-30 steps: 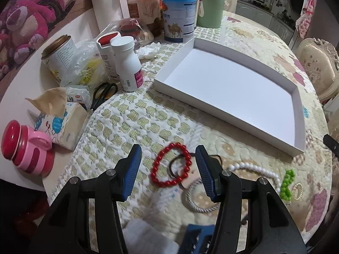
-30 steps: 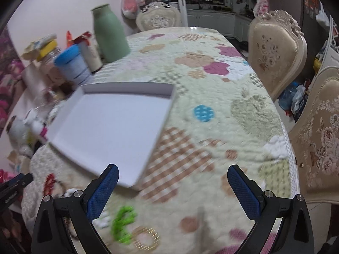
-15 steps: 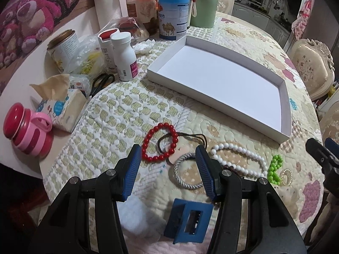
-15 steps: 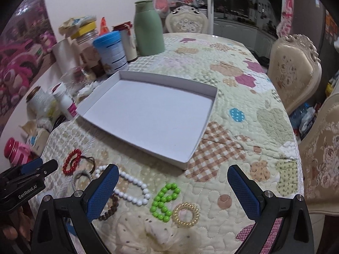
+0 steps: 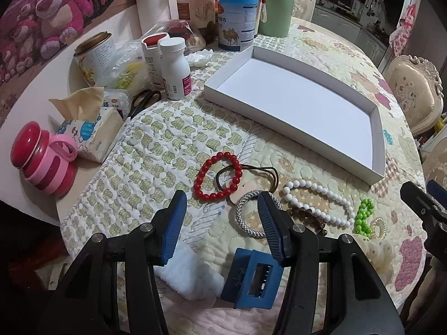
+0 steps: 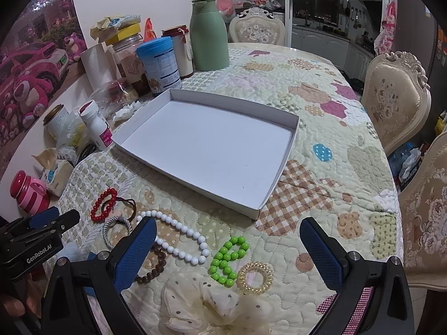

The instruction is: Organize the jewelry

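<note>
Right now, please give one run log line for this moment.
left tool: open, empty | right tool: open, empty | white tray: nothing inside | red bracelet, white necklace, green beads: on quilt

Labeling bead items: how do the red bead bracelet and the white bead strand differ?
The red bead bracelet is a small closed ring; the white bead strand is a much longer, stretched loop. The red bracelet overlaps a dark hair tie; the white strand lies nearer the green beads. Both lie flat on the quilt, outside the white tray.
</note>
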{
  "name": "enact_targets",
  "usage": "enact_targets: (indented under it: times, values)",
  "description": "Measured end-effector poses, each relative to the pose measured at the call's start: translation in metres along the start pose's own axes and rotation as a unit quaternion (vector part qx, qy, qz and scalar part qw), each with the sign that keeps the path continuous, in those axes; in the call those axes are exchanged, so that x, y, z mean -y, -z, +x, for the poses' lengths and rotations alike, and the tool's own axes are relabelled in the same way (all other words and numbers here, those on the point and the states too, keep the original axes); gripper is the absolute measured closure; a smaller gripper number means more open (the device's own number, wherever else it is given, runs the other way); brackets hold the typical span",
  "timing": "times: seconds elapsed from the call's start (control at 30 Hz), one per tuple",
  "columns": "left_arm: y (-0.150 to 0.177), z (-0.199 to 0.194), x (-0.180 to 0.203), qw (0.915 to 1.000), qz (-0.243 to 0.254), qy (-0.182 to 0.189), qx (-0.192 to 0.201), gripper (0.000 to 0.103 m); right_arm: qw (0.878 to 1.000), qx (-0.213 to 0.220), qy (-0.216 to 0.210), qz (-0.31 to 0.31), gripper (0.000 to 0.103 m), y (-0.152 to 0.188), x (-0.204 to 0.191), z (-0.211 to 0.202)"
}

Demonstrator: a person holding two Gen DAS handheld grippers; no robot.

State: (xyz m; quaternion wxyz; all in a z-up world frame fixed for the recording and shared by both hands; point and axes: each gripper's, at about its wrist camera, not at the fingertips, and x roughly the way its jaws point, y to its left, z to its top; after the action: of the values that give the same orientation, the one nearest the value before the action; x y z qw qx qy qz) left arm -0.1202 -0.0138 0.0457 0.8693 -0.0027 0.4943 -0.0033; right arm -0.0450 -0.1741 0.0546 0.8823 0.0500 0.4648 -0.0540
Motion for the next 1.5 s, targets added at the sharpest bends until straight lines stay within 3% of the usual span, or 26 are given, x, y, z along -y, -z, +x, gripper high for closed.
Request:
enact_targets:
  times: [1.5]
  values:
    - [-0.002, -0.004, 0.0, 0.9999, 0.003, 0.01, 0.007, 0.05, 1.0, 0.003, -0.021, -0.01, 0.001, 0.002, -0.004, -0.012]
